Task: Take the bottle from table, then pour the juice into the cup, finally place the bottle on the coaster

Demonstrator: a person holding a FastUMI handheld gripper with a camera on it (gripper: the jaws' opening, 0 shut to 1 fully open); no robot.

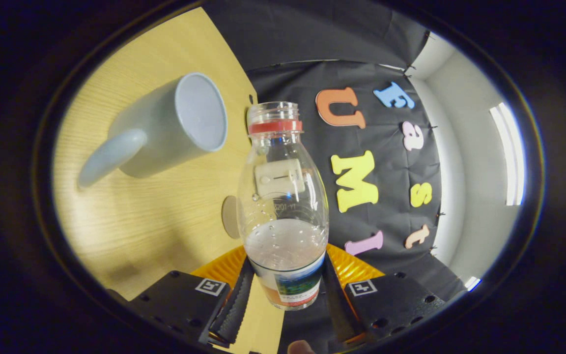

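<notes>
Gripper: clamped on the bottle, one finger pressing each side of its labelled lower body.
Bottle: clear plastic, uncapped, red ring under the open neck; held between the fingers, lifted off the table, neck pointing away from them.
Liquid: clear, pooled in the bottle's lower part, near the fingers.
Cup: pale mug on the table, beyond the fingers and beside the bottle's neck; its open mouth faces the bottle, handle on the far side from it.
Coaster: round, tan, flat on the table, partly hidden behind the bottle.
Table: light wood.
</notes>
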